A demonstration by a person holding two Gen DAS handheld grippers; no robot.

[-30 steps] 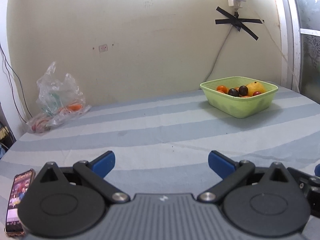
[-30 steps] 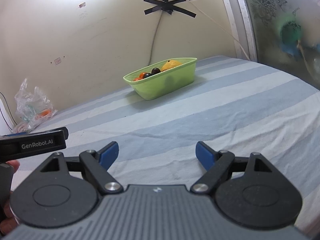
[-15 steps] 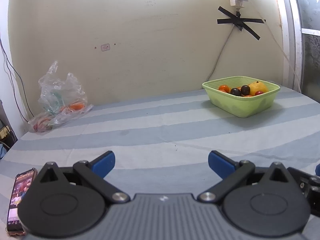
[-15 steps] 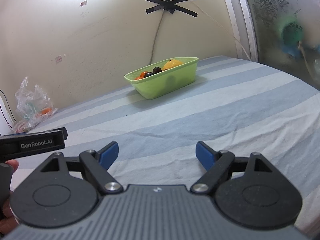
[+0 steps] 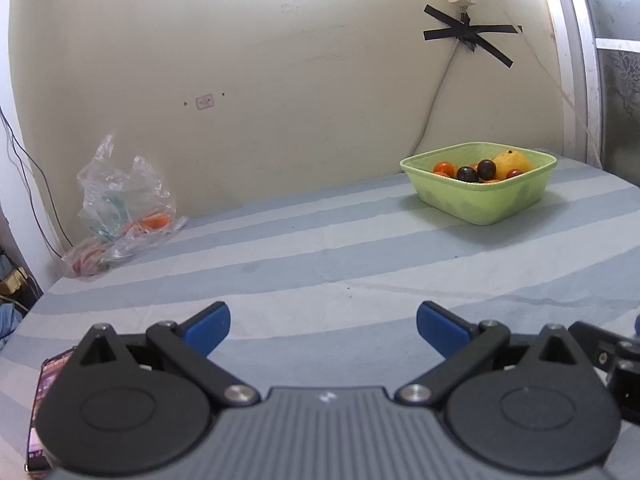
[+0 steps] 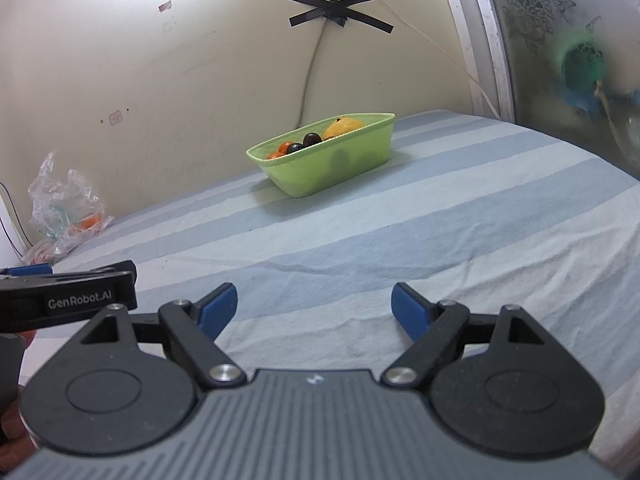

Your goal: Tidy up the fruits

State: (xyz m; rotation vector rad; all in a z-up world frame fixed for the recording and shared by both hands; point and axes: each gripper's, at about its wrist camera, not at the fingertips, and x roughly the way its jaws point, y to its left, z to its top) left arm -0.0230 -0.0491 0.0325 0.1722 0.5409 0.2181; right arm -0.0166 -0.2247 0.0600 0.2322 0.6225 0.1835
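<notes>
1. Left wrist view: the left gripper [image 5: 323, 330] hovers over the striped sheet [image 5: 320, 264], jaws spread wide with nothing between its blue pads [image 5: 208, 326]. The green tub [image 5: 480, 184] sits well ahead to the right, near the wall, holding orange, dark and yellow fruits [image 5: 480, 170]. A plastic bag [image 5: 120, 204] lies far left by the wall; a phone [image 5: 40, 412] lies at the lower left edge.

2. Right wrist view: the right gripper [image 6: 315, 310] is likewise wide open and empty, touching nothing. The tub [image 6: 324, 156] stands straight ahead, well apart. The left gripper [image 6: 68, 300] shows at the left edge; the bag [image 6: 64, 212] lies beyond it.
</notes>
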